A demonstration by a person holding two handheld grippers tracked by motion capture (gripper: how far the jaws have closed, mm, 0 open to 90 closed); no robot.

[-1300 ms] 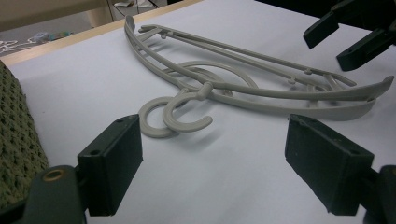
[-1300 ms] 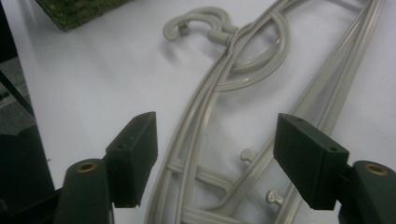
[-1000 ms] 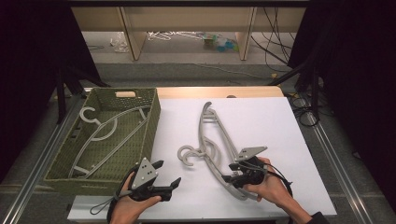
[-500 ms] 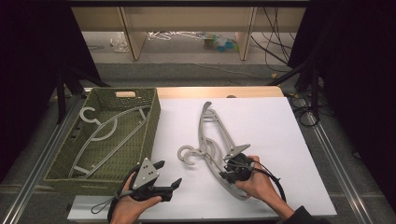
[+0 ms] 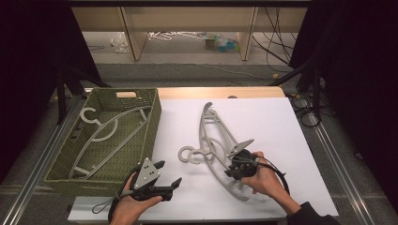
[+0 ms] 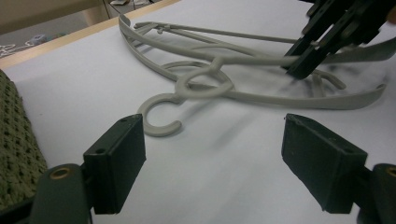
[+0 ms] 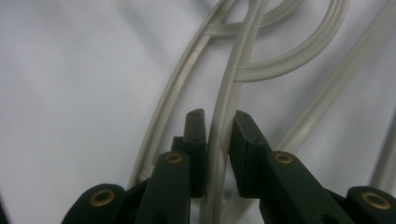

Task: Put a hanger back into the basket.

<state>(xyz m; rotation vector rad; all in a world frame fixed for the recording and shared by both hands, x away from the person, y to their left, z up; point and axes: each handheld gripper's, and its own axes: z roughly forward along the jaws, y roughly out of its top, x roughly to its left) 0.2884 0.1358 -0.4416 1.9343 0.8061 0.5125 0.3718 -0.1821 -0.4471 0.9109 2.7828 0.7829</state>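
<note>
The right gripper (image 5: 237, 165), at 5 o'clock on the white table (image 5: 291, 126), pinches a bar of the grey hangers (image 5: 213, 140) lying at centre. The left gripper (image 5: 165, 180), at 7 o'clock, hovers with jaws spread beside the basket (image 5: 152, 119), which holds more hangers (image 5: 101, 133).

A white table (image 5: 281, 126) carries everything. At about nine o'clock on it sits a green woven basket (image 5: 151, 123), its side just beside the white surface's left edge. Near the centre, toward five o'clock, grey hangers (image 5: 212, 140) lie overlapped, flat on the white top.
</note>
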